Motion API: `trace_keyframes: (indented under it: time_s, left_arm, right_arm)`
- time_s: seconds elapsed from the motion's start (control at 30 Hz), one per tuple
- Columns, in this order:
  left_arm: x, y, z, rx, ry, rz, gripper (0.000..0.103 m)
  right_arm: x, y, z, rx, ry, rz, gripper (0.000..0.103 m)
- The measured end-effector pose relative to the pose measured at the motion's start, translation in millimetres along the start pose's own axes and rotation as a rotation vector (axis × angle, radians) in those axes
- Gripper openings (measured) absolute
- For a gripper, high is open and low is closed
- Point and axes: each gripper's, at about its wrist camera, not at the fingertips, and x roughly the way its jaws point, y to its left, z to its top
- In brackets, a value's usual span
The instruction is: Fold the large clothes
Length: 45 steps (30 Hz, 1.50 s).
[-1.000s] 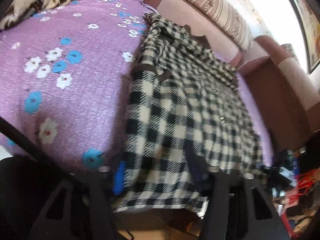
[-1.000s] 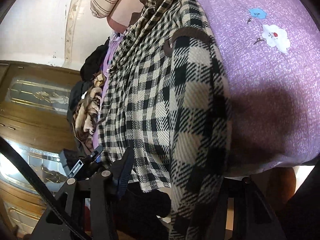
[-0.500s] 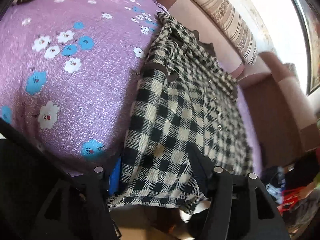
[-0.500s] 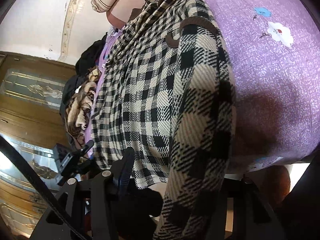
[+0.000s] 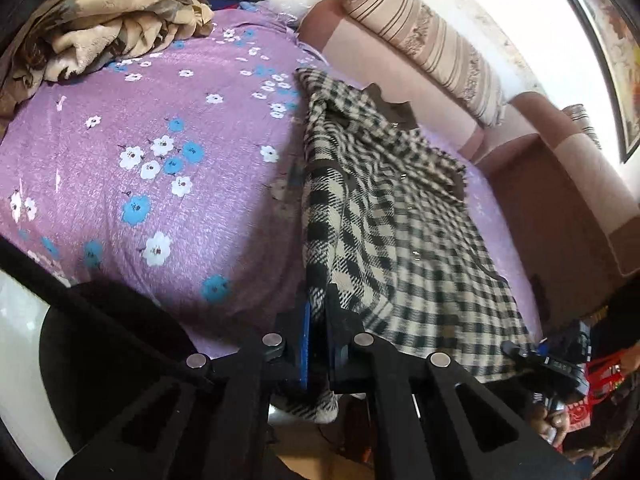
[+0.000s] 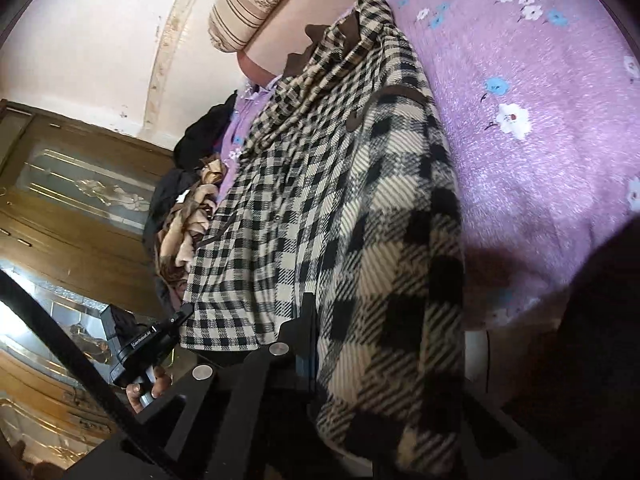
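Observation:
A black-and-cream checked coat (image 5: 392, 232) with brown trim lies lengthwise on the purple flowered bedspread (image 5: 152, 168), its hem at the near bed edge. My left gripper (image 5: 318, 336) is shut on the coat's lower left corner at the bed edge. In the right wrist view the coat (image 6: 320, 184) drapes over my right gripper (image 6: 320, 344), which is shut on a fold of the coat's near hem; its right finger is hidden under the cloth. The other gripper shows at the hem in each view.
A crumpled tan blanket (image 5: 108, 36) lies at the far left of the bed. A striped bolster (image 5: 424, 40) rests on the pink headboard. A wooden wardrobe (image 6: 72, 184) stands beyond the bed. Clutter and a red bag (image 5: 596, 384) sit at the lower right.
Both grippers have closed on the coat's hem; the left was open around the corner before. The coat's left edge has been drawn in and bunched narrower.

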Motion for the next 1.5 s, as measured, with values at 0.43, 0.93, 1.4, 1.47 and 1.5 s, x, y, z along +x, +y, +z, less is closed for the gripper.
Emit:
trace_keyframes:
  time_s: [0.43,0.93,1.4,1.47,1.5]
  left_arm:
    - [12,-6,77,-0.044,-0.032,0.016,0.004]
    - [174,-55,309,-0.018,-0.082,0.276,0.000]
    - [200,-1,277,-0.062,-0.015,0.196,0.063]
    - [206,6,268,-0.068,0.012,0.174,0.064]
    - [209,7,264,-0.062,0.024,0.162,0.064]
  right_arm:
    - [3,44,73,-0.129,-0.020,0.006,0.006]
    - [107,58,316,-0.142,-0.193,-0.339,0.006]
    - [104,-18,336,0.075,-0.199,-0.244,0.056]
    - [81,-8,328,0.034,-0.222,-0.224,0.057]
    - [74,-2,325,0.015,-0.225,-0.221,0.057]
